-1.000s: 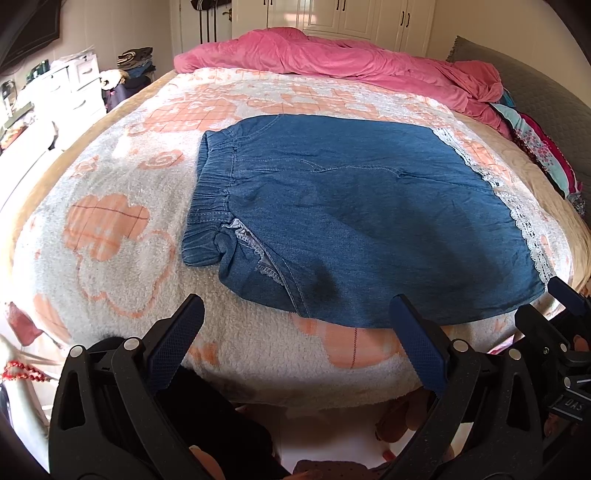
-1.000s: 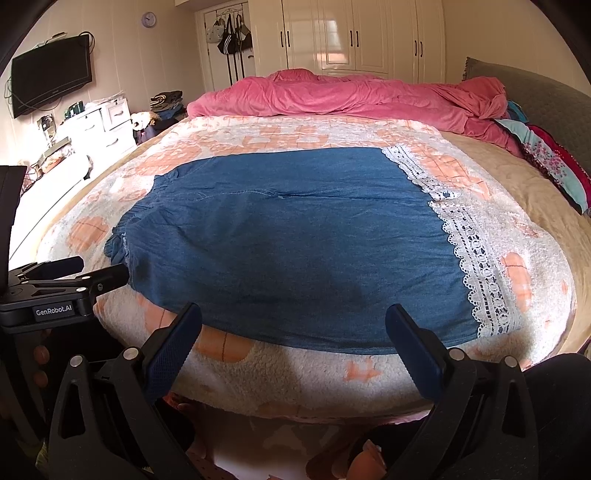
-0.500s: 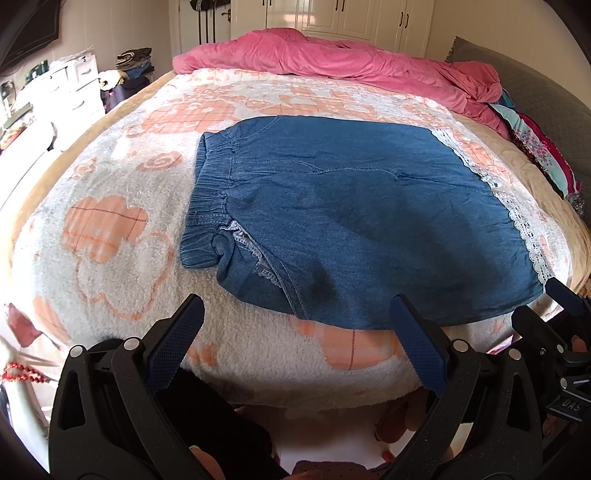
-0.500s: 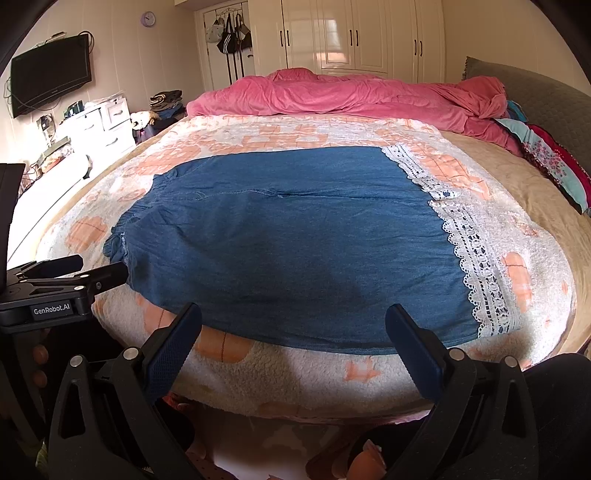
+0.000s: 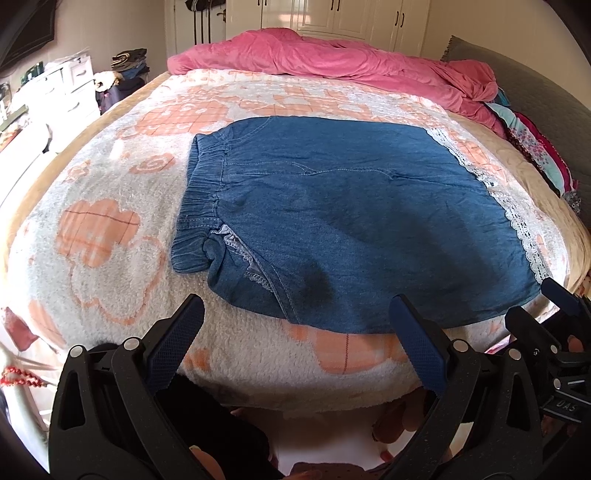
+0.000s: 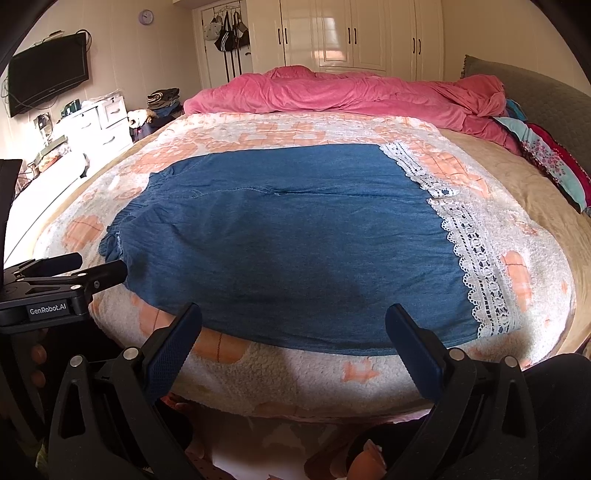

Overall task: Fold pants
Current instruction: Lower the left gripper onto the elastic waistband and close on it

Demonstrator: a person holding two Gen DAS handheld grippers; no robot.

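Blue denim pants (image 5: 351,221) lie flat on the bed, elastic waistband at the left, white lace hems (image 5: 517,225) at the right. They also show in the right wrist view (image 6: 295,240), lace hems (image 6: 476,258) at the right. My left gripper (image 5: 295,328) is open and empty, just short of the near edge of the pants, by the waist end. My right gripper (image 6: 295,332) is open and empty at the near edge, toward the hem end. The right gripper shows in the left wrist view (image 5: 546,317); the left gripper shows in the right wrist view (image 6: 92,269).
The bed has a fluffy white and orange blanket (image 5: 110,221). A pink duvet (image 5: 332,51) is piled at the far side, pillows (image 6: 554,166) at the right. White drawers (image 6: 103,118) stand at the left, wardrobes (image 6: 351,33) behind.
Both grippers have moved slightly back and up from the bed; the pants sit a little lower and farther in view. The pants have not moved.
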